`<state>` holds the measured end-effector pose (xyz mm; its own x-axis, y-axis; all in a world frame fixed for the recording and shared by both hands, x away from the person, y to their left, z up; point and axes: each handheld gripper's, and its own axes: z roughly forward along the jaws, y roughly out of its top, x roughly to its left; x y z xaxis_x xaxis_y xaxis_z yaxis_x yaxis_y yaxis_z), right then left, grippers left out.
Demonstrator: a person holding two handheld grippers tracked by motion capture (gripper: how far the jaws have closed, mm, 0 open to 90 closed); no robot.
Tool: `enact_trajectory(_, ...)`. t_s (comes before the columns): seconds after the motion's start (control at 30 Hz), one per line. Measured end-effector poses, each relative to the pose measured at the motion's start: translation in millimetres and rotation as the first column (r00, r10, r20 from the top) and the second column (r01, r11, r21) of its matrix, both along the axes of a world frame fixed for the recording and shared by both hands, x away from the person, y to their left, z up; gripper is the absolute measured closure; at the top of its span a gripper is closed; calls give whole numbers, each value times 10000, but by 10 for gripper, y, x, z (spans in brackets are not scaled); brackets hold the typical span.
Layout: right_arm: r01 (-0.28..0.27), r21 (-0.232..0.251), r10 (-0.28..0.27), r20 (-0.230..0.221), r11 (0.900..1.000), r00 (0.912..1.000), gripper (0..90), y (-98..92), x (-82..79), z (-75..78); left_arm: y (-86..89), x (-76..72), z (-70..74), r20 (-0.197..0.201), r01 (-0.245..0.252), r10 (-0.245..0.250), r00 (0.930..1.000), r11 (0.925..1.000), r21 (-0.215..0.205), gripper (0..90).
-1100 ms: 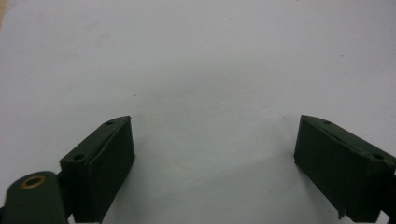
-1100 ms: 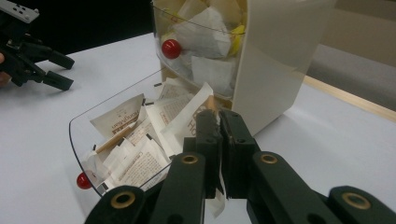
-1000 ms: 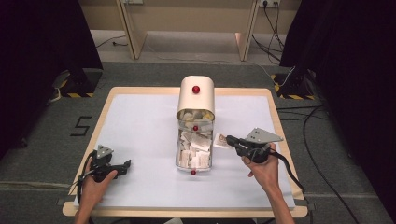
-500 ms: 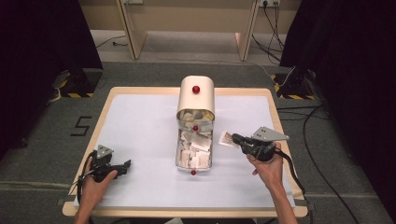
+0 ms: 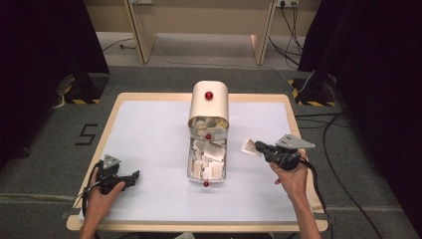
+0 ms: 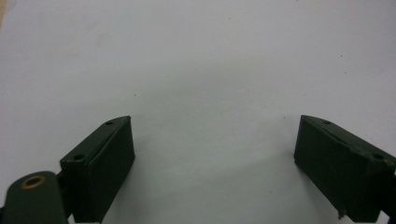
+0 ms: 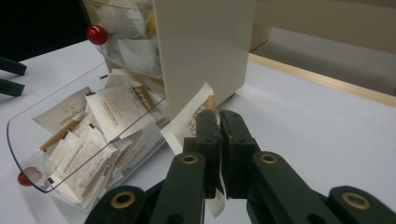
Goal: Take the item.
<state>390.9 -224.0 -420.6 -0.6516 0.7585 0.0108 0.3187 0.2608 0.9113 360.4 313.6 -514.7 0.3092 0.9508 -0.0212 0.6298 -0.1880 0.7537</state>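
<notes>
1. Right gripper view shows a paper sachet pinched between the closed jaws of the right gripper; the packet stands on edge, its long axis running up and away from the jaws toward the dispenser, with a lower corner sticking out beneath them.
2. From above, that sachet hangs over the white table cover, just right of the clear tray and apart from it. So the tray lies to the left of the right gripper, which points that way.
3. My judgement: any drop into the tray or onto the table belongs to the right hand, since it is much the nearer one.
4. Writing: the held sachet bears brown letters starting "Ho", the rest hidden by the jaw. Sachets in the tray carry fine print too small to read.
5. Behind the tray rises the cream dispenser hood with a red knob.
6. The left gripper rests low at the table's near left, its jaws wide apart over bare cover with nothing between them.
</notes>
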Motion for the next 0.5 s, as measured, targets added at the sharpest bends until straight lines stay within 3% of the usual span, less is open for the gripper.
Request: enact_trajectory(0.5, 434, 79, -433, -139, 9990, 9990, 870, -150, 41, -46, 0, 0, 0, -4, 0, 0, 10000, 10000, 0, 113)
